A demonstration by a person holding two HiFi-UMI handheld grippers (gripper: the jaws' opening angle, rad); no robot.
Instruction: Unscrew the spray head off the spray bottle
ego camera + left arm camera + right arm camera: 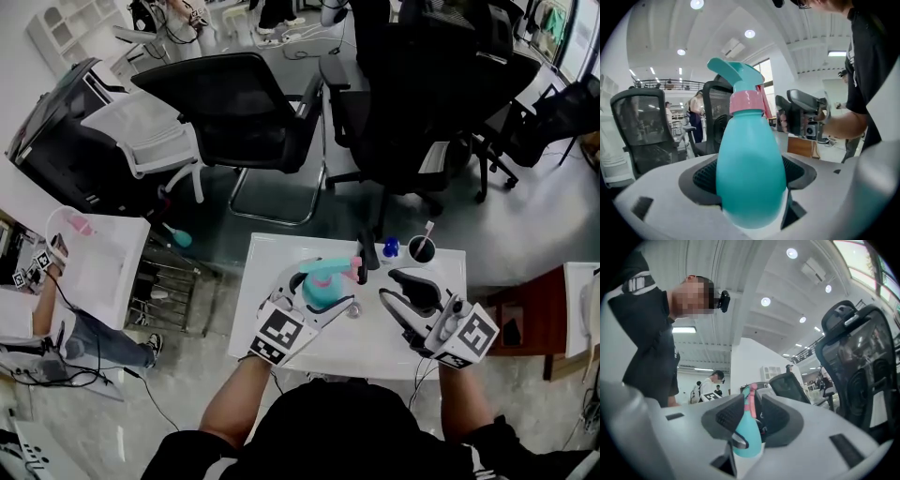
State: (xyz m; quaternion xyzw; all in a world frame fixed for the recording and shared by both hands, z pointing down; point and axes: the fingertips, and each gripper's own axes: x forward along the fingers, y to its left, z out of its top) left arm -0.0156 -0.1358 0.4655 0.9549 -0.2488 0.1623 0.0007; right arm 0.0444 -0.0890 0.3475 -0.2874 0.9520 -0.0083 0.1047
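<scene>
Gripping the teal spray bottle (pixel 750 178) round its belly, the left hand-held gripper (pixel 322 298) was clenched on it, a pad pressed to each flank. It held the bottle upright over the near middle of the white tabletop (pixel 281 253); whether the base rested there could not be told. The spray head (pixel 736 77) sat screwed on above the pink collar (pixel 746 101), so the unscrewing looked unfinished.

The right hand-held gripper (pixel 401 286) was released, its jaws a little apart and pressing on nothing. It stood near the bottle on the right, aimed towards it, with the bottle lined up in the gap. The step in hand seemed to be bracing the body before a grip on the head. The next move probably called for closing the right jaws on the collar or head and twisting while the left kept the smooth body from turning.

At the far right of the tabletop stood a black cup (pixel 422 249) with a stick in it. Beyond lay a glossy grey floor with black office chairs (pixel 244 112), and another person sat at a second table on the left.
</scene>
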